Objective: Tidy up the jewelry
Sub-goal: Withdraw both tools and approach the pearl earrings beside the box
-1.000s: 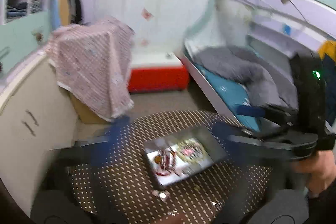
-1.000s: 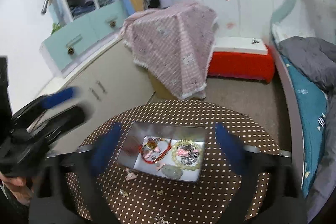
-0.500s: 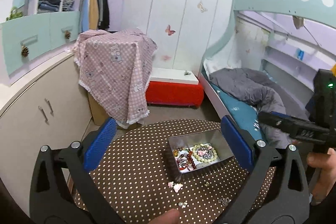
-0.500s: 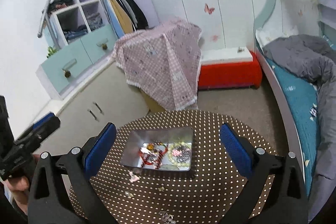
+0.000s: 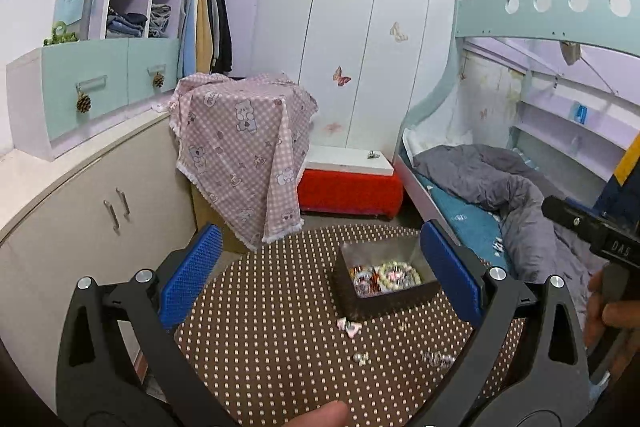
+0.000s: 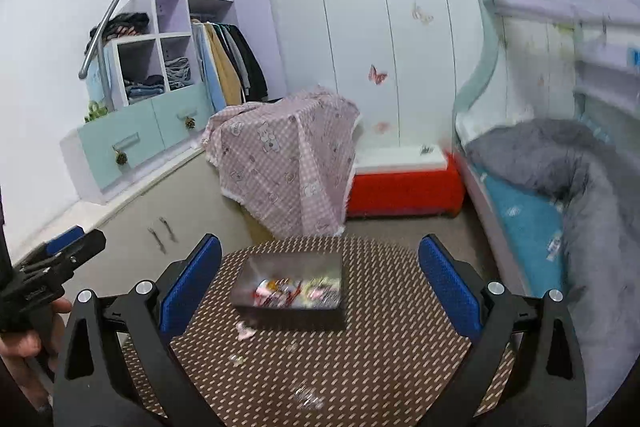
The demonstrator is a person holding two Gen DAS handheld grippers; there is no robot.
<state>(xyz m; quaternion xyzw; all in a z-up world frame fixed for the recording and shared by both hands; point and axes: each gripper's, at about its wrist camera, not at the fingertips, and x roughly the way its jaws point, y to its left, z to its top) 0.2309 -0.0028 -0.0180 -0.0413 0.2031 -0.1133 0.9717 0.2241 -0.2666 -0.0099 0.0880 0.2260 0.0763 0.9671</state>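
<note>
A child's bedroom is seen from two hand-held grippers raised above a round table covered in brown cloth with pale dots. The far wall is filled by a white wardrobe marked with butterfly stickers, and the right side is taken up by a mint-green bunk bed on which a grey duvet is heaped. A cream cabinet is set along the left wall beneath open shelving, beside a box draped in pink checked cloth, and a red storage bench is placed against the wardrobe. On the table a shallow metal tin is found toward the far right side, and beaded bracelets and other jewelry are piled inside it. A pink trinket is left on the cloth just in front of the tin, with a few smaller loose pieces scattered nearer the camera; these are too small to be identified. The left gripper is held with its blue-padded fingers spread wide and nothing between them. The right gripper is likewise spread wide and nothing is gripped, the tin being framed between its pads in a blurred view. Each tool is glimpsed at the edge of the other's view, gripped by a hand.
</note>
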